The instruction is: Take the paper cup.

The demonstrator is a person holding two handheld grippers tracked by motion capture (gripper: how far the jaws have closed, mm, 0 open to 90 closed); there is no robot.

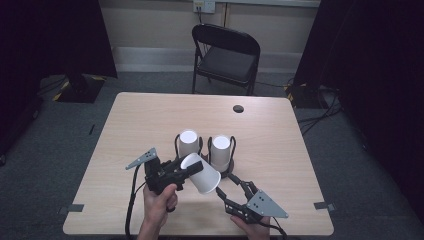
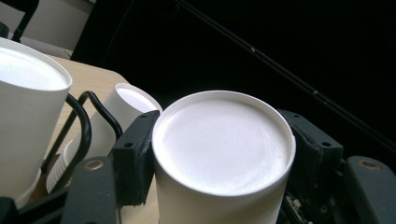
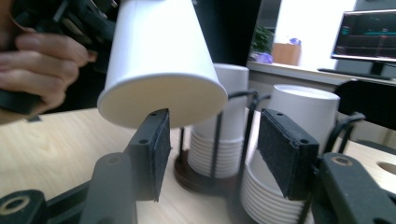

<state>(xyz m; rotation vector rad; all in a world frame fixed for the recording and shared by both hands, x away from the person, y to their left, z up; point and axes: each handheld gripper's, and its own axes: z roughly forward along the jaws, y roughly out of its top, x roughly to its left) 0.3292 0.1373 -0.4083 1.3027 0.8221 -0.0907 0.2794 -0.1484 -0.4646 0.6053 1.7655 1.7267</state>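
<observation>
The paper cup (image 1: 201, 173) you hold sits tilted in your left claw (image 1: 186, 170), pinched near its closed base, just in front of the two cup stacks (image 1: 220, 150) on the desk (image 1: 130, 125). It looks light and crushable, so squeeze gently. Your right claw (image 3: 212, 154) is spread, empty, below the cup's rim.

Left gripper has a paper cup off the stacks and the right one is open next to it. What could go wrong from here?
1. The left gripper clamps the thin paper cup near its closed end; the wall could dent or slip.
2. The cup hangs tilted, close to the two cup stacks in their wire holders; a swing might knock them.
3. The right gripper, open just below the cup's rim, could crush that rim if it closes.
</observation>
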